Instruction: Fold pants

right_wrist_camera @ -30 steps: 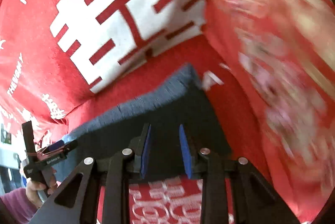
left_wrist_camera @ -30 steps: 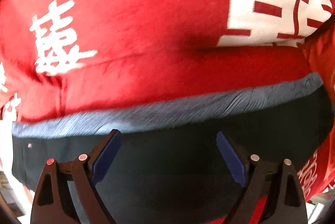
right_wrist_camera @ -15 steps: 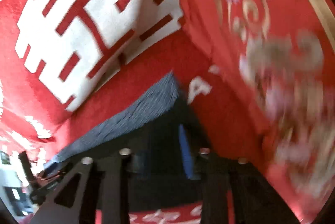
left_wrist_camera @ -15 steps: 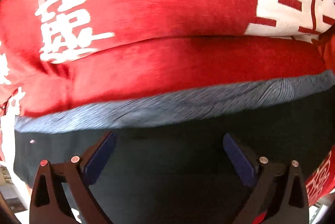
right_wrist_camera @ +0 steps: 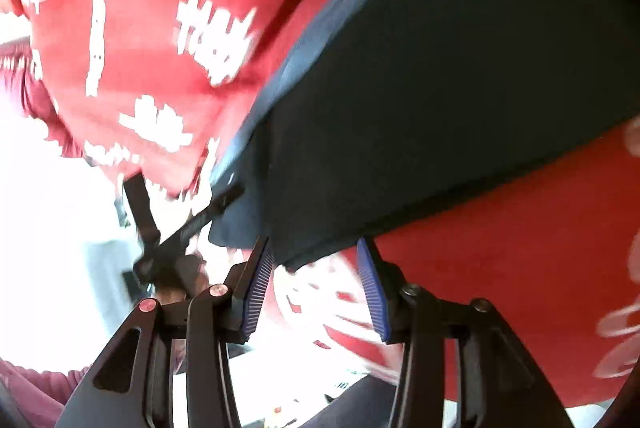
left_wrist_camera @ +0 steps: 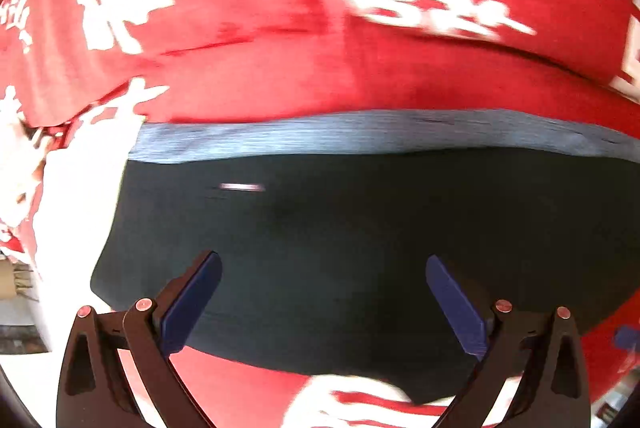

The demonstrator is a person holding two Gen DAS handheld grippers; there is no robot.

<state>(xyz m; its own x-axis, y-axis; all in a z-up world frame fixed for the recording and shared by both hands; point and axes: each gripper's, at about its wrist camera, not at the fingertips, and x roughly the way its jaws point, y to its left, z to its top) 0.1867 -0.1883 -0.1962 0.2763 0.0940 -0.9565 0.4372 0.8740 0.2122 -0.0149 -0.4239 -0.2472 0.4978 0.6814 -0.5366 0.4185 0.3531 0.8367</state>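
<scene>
Now both spread wide: left gripper [left_wrist_camera: 322, 274], right gripper [right_wrist_camera: 316, 260], holding nothing; pants [left_wrist_camera: 360, 228] may unfold unpinned.

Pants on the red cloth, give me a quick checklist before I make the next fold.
1. Left gripper open: ok, fingers wide apart above the pants.
2. Right gripper open: ok, nothing pinched.
3. Pants released: ok, dark fabric lies on the red cloth and neither gripper clamps it.
4. Waistband straight: ok, it runs as an even grey band in the left view.
5. Near pants corner lying flat: cannot tell, too blurred.
6. Grippers apart from each other: ok, the left one shows off to the side in the right view.
</scene>
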